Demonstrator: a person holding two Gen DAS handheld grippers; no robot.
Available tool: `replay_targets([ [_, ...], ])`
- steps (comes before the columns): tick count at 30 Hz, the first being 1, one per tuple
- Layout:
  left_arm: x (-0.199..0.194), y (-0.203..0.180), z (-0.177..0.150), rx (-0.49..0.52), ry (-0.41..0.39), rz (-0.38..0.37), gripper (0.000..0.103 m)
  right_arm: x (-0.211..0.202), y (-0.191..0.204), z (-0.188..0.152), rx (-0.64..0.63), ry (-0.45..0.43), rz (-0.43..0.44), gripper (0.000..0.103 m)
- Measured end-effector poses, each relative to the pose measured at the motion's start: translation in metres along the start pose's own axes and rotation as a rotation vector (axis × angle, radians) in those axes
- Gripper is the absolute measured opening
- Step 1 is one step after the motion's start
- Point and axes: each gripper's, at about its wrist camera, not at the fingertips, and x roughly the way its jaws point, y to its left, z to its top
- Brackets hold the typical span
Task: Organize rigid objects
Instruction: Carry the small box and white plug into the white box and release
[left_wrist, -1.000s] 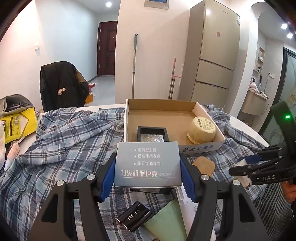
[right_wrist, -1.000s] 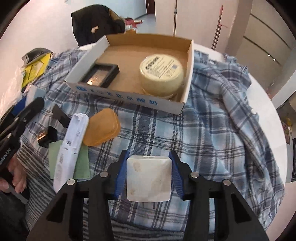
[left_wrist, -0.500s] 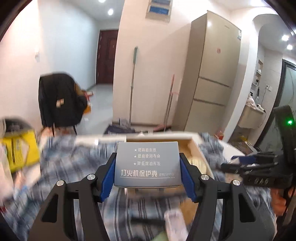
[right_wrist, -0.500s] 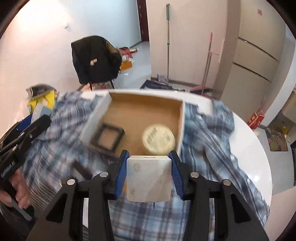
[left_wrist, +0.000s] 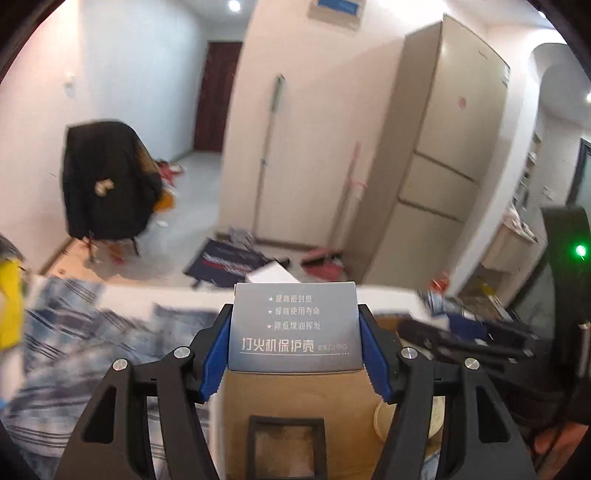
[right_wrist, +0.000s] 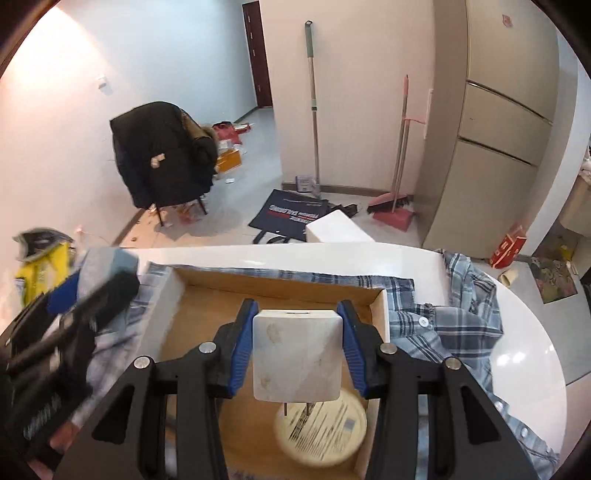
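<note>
My left gripper (left_wrist: 294, 354) is shut on a grey box with white printed characters (left_wrist: 294, 326), held above the open cardboard box (left_wrist: 258, 395). Under it in the box lies a black square tray (left_wrist: 288, 439), with a round cream tin (left_wrist: 384, 419) at the right. My right gripper (right_wrist: 295, 354) is shut on a white plug adapter (right_wrist: 295, 354) whose two prongs point down, over the same cardboard box (right_wrist: 207, 314). The cream tin (right_wrist: 325, 428) sits just below it. The left gripper (right_wrist: 70, 325) shows blurred at the left edge of the right wrist view.
A blue plaid shirt (right_wrist: 461, 321) is spread over the round white table (right_wrist: 524, 365). Beyond the table edge the floor holds a chair with a black coat (right_wrist: 162, 155), a dark bag (right_wrist: 291, 216), a mop, a pink broom and dustpan (right_wrist: 393, 214). A beige fridge (left_wrist: 443, 155) stands at right.
Both grippers have moved forward from the near part of the shirt to above the cardboard box, each keeping its object. The loose items on the shirt have dropped out of view.
</note>
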Motion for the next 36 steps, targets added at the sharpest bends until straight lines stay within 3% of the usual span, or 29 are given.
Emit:
replay_targets([
  [4,0.033,0.005,-0.017,0.029,0.078,0.05,0.065,0.034,-0.014,-0.014,0.046,0.034,0.02,0.043],
  [10,0.065,0.011,-0.029,0.023,0.193,0.097,0.065,0.051,-0.03,-0.016,0.097,0.095,0.031,0.043],
  [14,0.076,0.012,-0.039,0.012,0.26,0.067,0.065,0.062,-0.041,-0.019,0.125,0.147,0.054,0.043],
  [23,0.081,-0.004,-0.043,0.056,0.275,0.104,0.065,0.067,-0.045,-0.022,0.117,0.165,0.084,0.044],
  [25,0.079,-0.006,-0.042,0.054,0.255,0.142,0.065,0.065,-0.045,-0.02,0.11,0.161,0.089,0.046],
  [27,0.074,-0.01,-0.037,0.064,0.227,0.152,0.066,0.058,-0.047,-0.018,0.117,0.139,0.095,0.055],
  [32,0.035,-0.013,-0.02,0.039,0.105,0.123,0.067,0.02,-0.049,-0.006,0.137,0.064,0.099,0.055],
  [36,-0.013,-0.013,0.001,0.014,-0.024,0.094,0.083,-0.021,-0.04,-0.002,0.091,-0.001,0.088,0.055],
])
